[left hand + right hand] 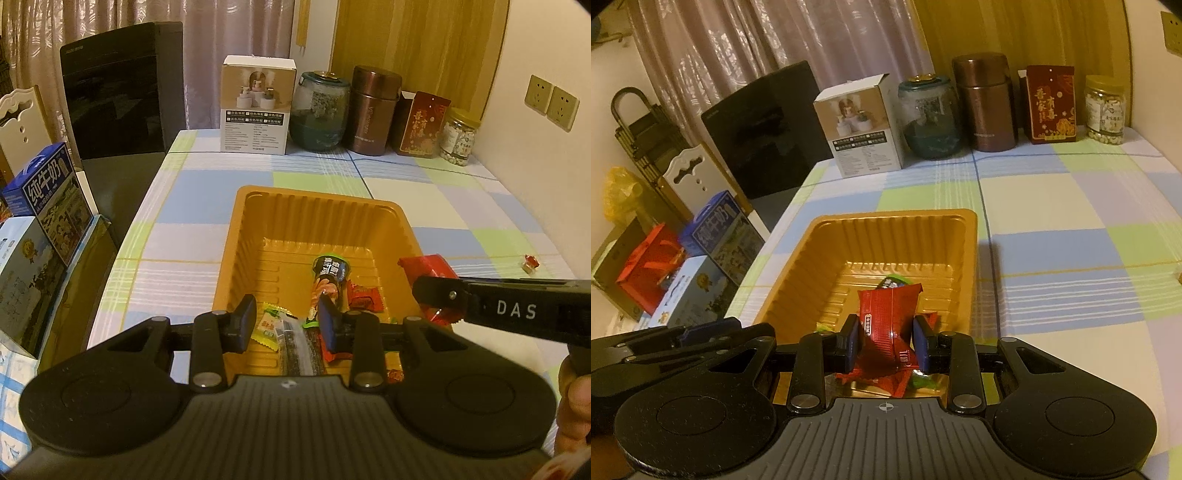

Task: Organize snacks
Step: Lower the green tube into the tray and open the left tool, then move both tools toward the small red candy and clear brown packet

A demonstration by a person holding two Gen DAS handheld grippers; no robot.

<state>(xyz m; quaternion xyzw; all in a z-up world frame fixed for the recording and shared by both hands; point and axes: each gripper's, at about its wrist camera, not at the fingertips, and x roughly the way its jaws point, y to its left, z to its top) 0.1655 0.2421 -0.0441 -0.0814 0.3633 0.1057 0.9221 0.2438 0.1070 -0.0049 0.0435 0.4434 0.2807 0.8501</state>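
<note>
Red snack packet [886,325] pinched in right gripper [885,345] above orange tray [871,221]; left gripper [286,325] empty, jaws apart; lower before releasing so it lands inside.

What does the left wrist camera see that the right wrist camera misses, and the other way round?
Only the left wrist view shows the small red-and-white candy lying on the checked tablecloth and the twin wall sockets. Only the right wrist view shows the red gift bag and yellow plastic bag beside the table. Both show the orange plastic tray holding snacks, and the red snack packet held by the right hand-held gripper.
</note>
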